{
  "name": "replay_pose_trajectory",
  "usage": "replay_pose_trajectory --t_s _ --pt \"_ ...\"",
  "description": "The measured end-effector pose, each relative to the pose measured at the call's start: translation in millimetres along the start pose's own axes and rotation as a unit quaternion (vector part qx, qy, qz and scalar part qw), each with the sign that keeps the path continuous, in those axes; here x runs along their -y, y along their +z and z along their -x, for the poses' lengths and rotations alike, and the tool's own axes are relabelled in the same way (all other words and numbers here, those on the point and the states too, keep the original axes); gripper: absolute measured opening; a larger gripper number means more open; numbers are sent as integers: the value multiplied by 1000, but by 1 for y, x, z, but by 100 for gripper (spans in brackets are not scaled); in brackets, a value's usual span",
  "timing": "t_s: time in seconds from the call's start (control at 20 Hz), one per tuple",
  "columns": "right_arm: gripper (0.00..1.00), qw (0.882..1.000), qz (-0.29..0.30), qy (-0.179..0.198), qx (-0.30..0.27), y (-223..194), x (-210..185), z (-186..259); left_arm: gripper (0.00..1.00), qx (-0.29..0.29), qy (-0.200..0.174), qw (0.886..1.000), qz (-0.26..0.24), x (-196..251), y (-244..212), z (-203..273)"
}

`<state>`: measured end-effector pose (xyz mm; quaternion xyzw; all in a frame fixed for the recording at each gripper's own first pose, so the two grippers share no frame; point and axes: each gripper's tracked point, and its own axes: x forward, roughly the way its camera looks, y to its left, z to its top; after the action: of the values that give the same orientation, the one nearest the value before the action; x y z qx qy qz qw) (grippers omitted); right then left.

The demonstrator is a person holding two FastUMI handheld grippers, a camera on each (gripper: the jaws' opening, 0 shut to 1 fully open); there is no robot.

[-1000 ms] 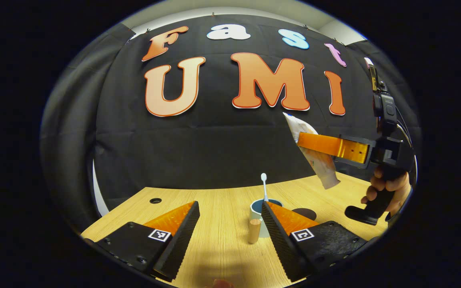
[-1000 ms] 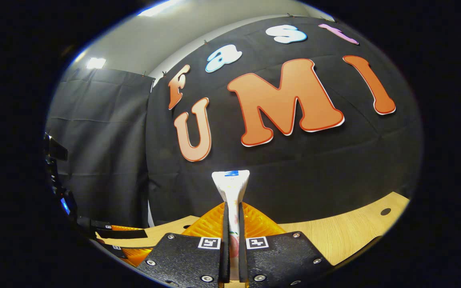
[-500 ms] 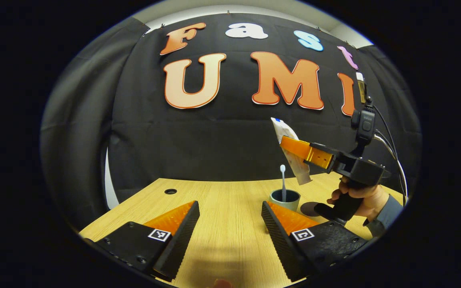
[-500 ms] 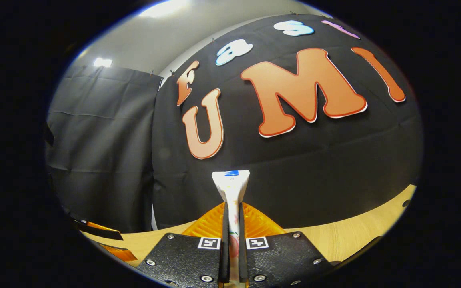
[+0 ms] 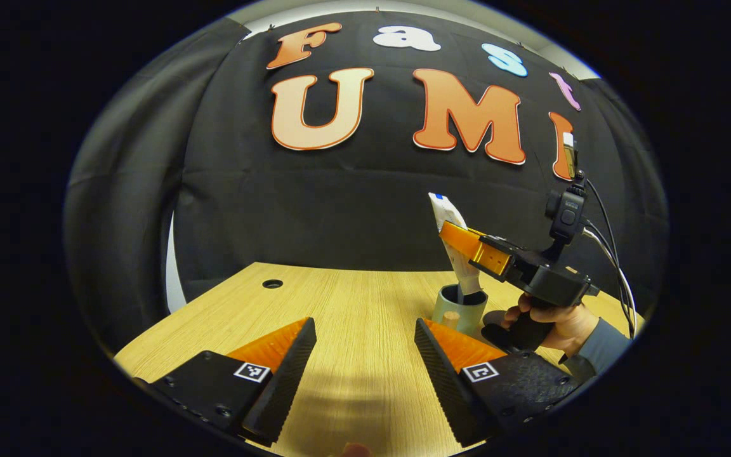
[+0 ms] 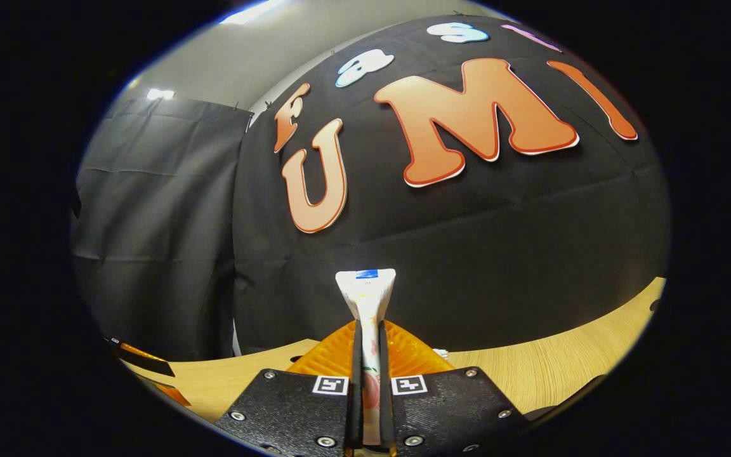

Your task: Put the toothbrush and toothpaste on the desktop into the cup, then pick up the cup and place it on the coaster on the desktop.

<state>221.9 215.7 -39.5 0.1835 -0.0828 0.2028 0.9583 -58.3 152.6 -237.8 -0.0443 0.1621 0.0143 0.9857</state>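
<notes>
Right gripper (image 6: 368,406) fingers clamped on toothpaste (image 5: 460,266), long axis near vertical, lower end inside cup (image 5: 459,309) rim. Left gripper (image 5: 364,362) wide open, empty, cup at its 1 o'clock.

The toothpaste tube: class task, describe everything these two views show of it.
The toothpaste tube is white, soft-looking plastic, with a flat crimped end carrying a blue mark, pointing up. It stands nearly upright, slightly tilted, its lower end dipping into the grey-green cup on the wooden desktop. The right tool is shut on its middle, both fingers pressing its sides. A colourful print shows between them.
</notes>
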Motion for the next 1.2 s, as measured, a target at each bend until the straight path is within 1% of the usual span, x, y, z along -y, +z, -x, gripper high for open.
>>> replay_pose_trajectory --t_s 0.15,0.2,0.3,0.35,0.45,0.6,0.7,0.75,0.8,0.85,0.95,1.05,1.1,1.2 --pt "12 1000 7 -2 -20 -18 2 2 94 -10 0 1000 10 2 -7 -4" --pt "13 1000 14 -11 -25 -23 6 3 95 -18 0 1000 12 6 -12 -6" --pt "15 999 13 -16 -42 -30 9 15 97 -29 1 999 16 7 -19 -10" --pt "15 999 16 -19 -48 -32 11 14 97 -33 1 999 18 9 -20 -12" --pt "15 997 25 -25 -68 -35 16 25 97 -39 -1 999 19 11 -24 -13" --pt "21 992 45 -27 -111 -41 23 47 96 -38 -11 999 9 26 -17 -15" --pt "24 991 55 -24 -119 -30 25 60 96 -31 -21 999 -13 37 -8 -14" --pt "25 989 74 -22 -128 -23 30 68 96 -29 -27 999 -27 42 -3 -15" --pt "28 987 90 -24 -129 -14 34 75 96 -24 -34 998 -39 49 3 -18" --pt "31 986 102 -29 -128 -2 39 83 96 -20 -44 998 -50 56 10 -21" --pt "47 985 116 -33 -121 26 45 98 96 -12 -71 994 -77 76 21 -28" --pt "66 986 122 -36 -103 62 50 120 95 -8 -94 990 -102 94 33 -35" --pt "75 986 128 -38 -96 74 51 127 94 -6 -99 989 -108 98 36 -39" --pt "83 986 140 -45 -82 98 54 142 96 -2 -108 986 -124 106 43 -45"
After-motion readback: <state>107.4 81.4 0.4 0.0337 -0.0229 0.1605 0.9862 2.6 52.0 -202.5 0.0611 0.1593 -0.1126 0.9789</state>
